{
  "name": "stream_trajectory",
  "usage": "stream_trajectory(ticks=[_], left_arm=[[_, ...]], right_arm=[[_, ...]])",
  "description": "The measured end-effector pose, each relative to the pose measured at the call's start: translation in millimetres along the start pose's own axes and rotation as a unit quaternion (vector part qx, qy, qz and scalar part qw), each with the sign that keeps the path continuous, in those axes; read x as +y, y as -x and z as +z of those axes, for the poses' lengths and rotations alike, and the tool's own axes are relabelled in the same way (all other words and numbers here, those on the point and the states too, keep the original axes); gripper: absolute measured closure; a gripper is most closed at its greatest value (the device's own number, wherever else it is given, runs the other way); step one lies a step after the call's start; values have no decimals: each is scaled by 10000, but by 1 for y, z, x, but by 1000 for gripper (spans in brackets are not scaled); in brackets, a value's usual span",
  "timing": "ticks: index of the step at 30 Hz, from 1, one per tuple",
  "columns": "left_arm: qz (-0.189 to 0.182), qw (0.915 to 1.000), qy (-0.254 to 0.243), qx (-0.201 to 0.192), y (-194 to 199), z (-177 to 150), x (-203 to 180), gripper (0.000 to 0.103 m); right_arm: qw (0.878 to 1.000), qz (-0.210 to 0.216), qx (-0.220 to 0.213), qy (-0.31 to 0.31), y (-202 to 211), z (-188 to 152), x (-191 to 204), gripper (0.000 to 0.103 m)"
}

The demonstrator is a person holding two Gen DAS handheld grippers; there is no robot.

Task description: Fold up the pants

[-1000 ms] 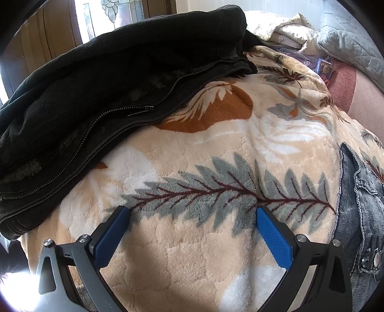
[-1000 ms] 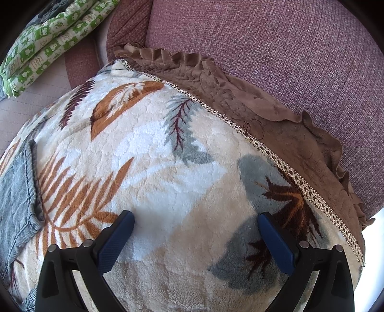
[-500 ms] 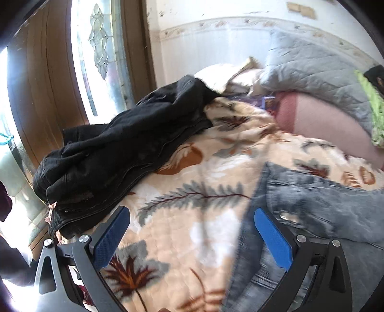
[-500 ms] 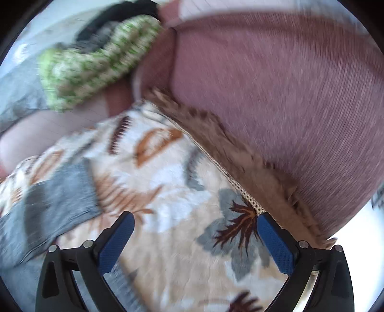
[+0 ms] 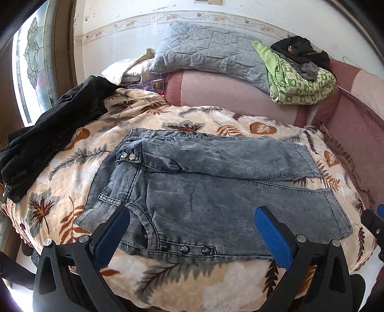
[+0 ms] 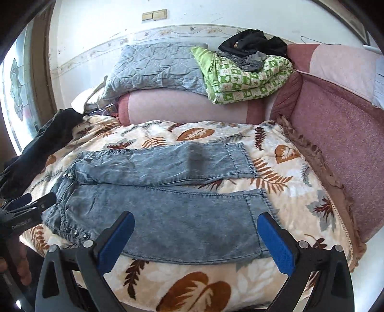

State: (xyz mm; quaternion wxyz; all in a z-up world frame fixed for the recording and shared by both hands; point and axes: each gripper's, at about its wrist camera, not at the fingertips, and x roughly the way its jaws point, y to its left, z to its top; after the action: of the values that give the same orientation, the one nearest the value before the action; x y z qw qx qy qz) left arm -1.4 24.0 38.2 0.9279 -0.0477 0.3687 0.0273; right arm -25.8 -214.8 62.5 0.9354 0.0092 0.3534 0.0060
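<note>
A white wall (image 6: pixel 96 31) with a faded floral border strip (image 5: pixel 144 21) and a brass switch plate (image 6: pixel 154 15) backs a pink sofa (image 6: pixel 340 124). At the left, daylight comes through a stained-glass window (image 5: pixel 33 62) in a wooden frame. A grey quilted pillow (image 5: pixel 208 50) and a folded green-checked quilt (image 6: pixel 244 79) rest along the sofa back, above a leaf-patterned blanket (image 5: pixel 192 283) spread over the seat.

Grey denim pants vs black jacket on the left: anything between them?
Nothing: only bare leaf-print fleece blanket separates the grey denim pants from the black jacket. The left wrist view shows it best.
</note>
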Motion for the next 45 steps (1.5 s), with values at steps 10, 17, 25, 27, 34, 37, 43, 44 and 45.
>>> stream_trajectory(ticks=[10, 17, 25, 27, 34, 37, 43, 44, 45], left_arm=[[16, 10000, 28, 81, -5, 4, 11, 0], [-265, 9979, -2, 594, -55, 40, 53, 0], [-123, 9906, 565, 1243, -174, 130, 141, 0], [-321, 9868, 790, 1377, -206, 145, 156, 0], [-412, 9843, 853, 1488, -288, 184, 173, 4], [-564, 9816, 943, 1564, -307, 190, 177, 16], [-686, 9734, 1078, 1901, -337, 188, 181, 48], [-686, 9731, 1129, 1889, -338, 188, 182, 48], [-706, 9722, 1208, 1879, -339, 188, 184, 48]], right_arm=[[9989, 375, 73, -286, 0, 7, -12, 0], [9882, 1016, 727, -889, -57, 49, -64, 0], [9664, 818, 1989, -1406, -223, 141, -156, 2], [9617, 596, 2158, -1583, -268, 157, -176, 9], [9578, 305, 2516, -1357, -377, 194, -195, 26], [9590, 119, 2551, -1230, -401, 199, -196, 26], [9588, 110, 2682, -930, -420, 195, -183, 49], [9593, 106, 2668, -922, -420, 195, -183, 50], [9590, 87, 2687, -901, -420, 196, -182, 50]])
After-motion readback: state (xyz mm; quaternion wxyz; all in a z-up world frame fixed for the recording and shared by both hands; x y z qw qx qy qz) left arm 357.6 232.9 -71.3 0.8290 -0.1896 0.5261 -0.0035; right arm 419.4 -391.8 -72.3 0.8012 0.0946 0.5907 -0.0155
